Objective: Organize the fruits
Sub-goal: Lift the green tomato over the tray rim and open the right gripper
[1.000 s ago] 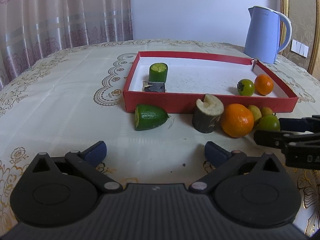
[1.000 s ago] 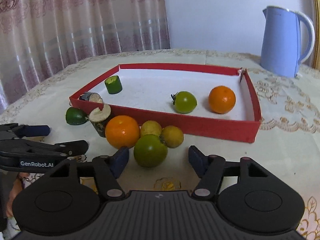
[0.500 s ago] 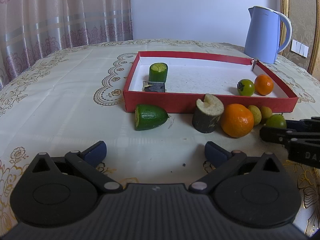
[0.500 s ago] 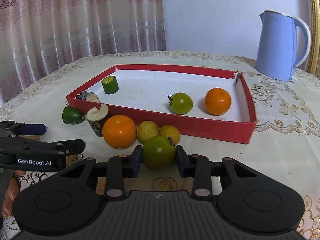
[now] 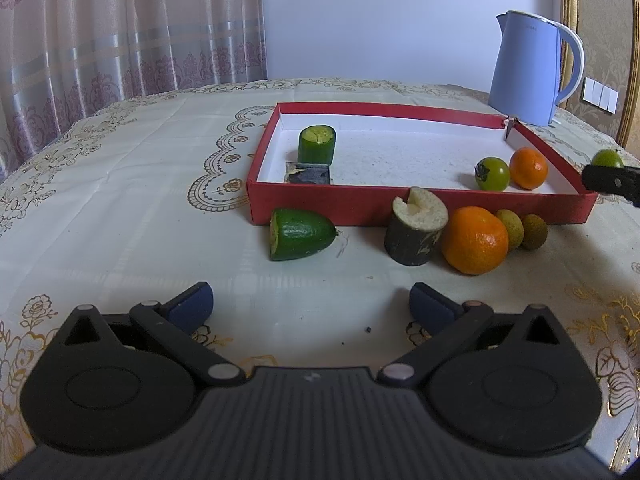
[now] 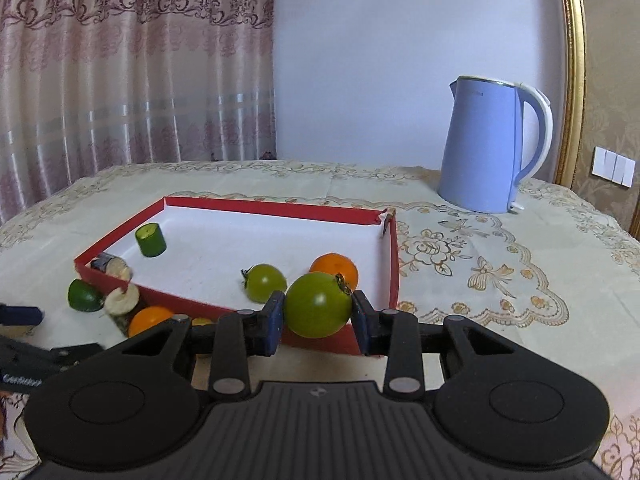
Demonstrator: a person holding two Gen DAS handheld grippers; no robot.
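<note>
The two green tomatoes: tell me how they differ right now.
The held tomato is off the table, clamped between the right gripper fingers; the tray tomato lies on the red tray floor, touched by nothing. The held one looks bigger, though nearer the camera. Both are green, round and stemmed.

Counted: two green tomatoes [image 6: 318, 310] [image 6: 265, 282]; two oranges [image 5: 474, 240] [image 5: 528, 168]; two small yellow fruits [image 5: 511, 228] [image 5: 534, 231]; four cut pieces [image 5: 301, 233] [image 5: 414, 230] [image 5: 317, 144] [image 5: 309, 172]; one red tray [image 5: 360, 208]; one kettle [image 6: 490, 146].

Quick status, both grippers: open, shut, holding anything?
Left gripper: open, nothing between the jaws.
Right gripper: shut on the green tomato, held clear of the table.
</note>
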